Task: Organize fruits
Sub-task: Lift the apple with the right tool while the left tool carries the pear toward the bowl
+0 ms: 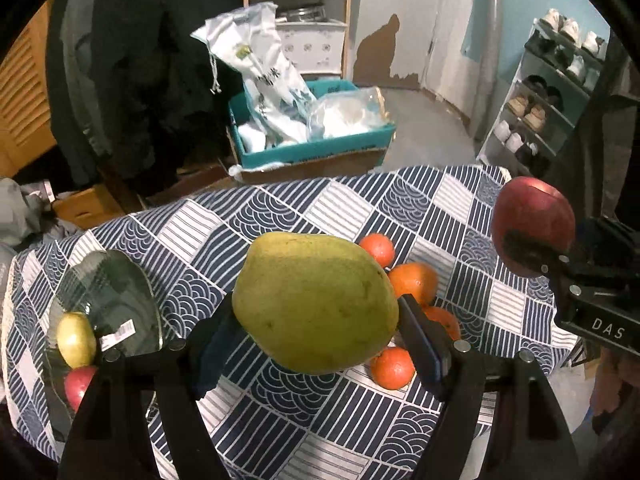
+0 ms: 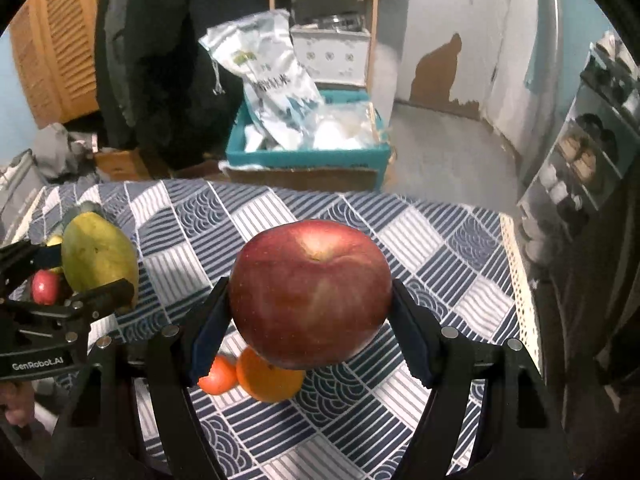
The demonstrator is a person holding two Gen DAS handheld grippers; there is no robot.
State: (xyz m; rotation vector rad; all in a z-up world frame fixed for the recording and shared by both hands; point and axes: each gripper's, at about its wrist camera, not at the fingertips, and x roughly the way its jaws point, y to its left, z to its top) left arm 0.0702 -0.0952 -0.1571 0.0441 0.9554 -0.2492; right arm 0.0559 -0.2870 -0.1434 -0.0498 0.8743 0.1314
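My left gripper [image 1: 316,320] is shut on a large green-yellow mango [image 1: 316,300], held above the table. My right gripper [image 2: 310,314] is shut on a big red apple [image 2: 310,296], also lifted off the cloth; that apple [image 1: 532,228] shows at the right of the left wrist view. Several oranges [image 1: 412,280] lie on the patterned tablecloth [image 1: 280,216] beneath the mango. A glass plate [image 1: 108,304] at the left holds a small yellow fruit [image 1: 76,338] and a small red apple [image 1: 80,386]. The mango [image 2: 100,260] appears at the left of the right wrist view.
Beyond the table's far edge sits a teal box [image 1: 312,148] with white bags. A shoe rack [image 1: 552,96] stands at the right, dark coats [image 1: 132,60] hang at the left. A person's hand [image 2: 16,404] holds the left gripper's handle.
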